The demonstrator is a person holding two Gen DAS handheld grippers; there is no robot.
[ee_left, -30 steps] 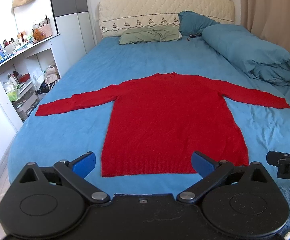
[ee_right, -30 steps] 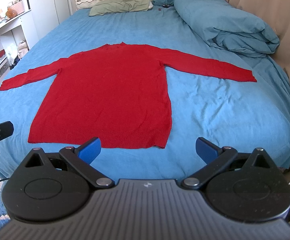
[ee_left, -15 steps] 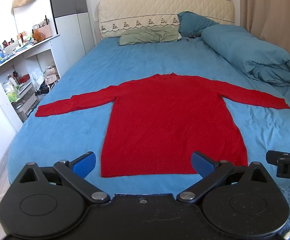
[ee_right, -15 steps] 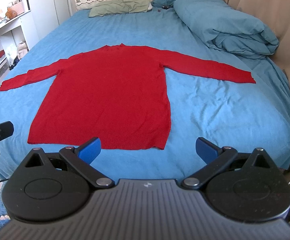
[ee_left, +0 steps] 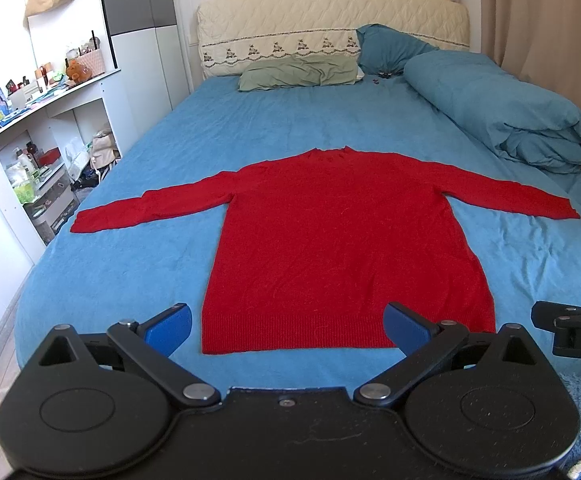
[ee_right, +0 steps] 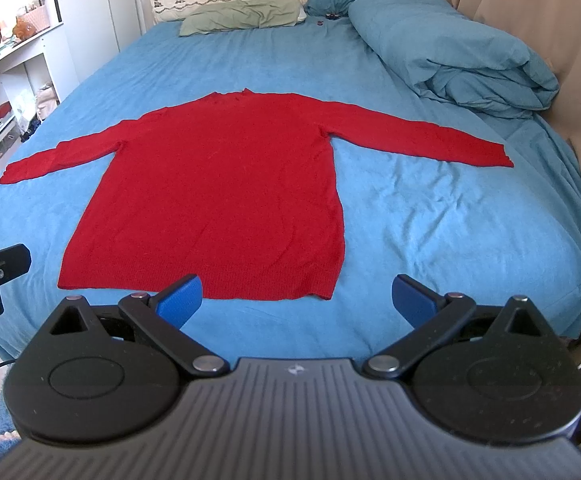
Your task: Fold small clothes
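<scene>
Little has changed over the last second, and that is itself the news: the red sweater lies in the same place and shape as before, and both tools hang back at the foot of the bed, so folding has not begun. Going from left to right in the left wrist view, the left sleeve stretches flat toward the shelf-side edge of the mattress, the body of the sweater sits spread in the middle with its ribbed hem nearest the cameras, and the right sleeve reaches out toward the rolled blue duvet, ending well short of it. The left gripper has its blue pads wide apart and holds nothing; it hovers just before the hem, roughly over the left hem corner and the middle of the hem. The right gripper is likewise spread and empty, its view having crept only slightly nearer the cloth, with its left pad in line with the hem and its right pad over bare sheet past the right hem corner. The garment looks smooth and ready, so the likely first step is to take a sleeve or a hem corner and bring it across the body; the knit should drape softly and may sag if lifted by one point.
</scene>
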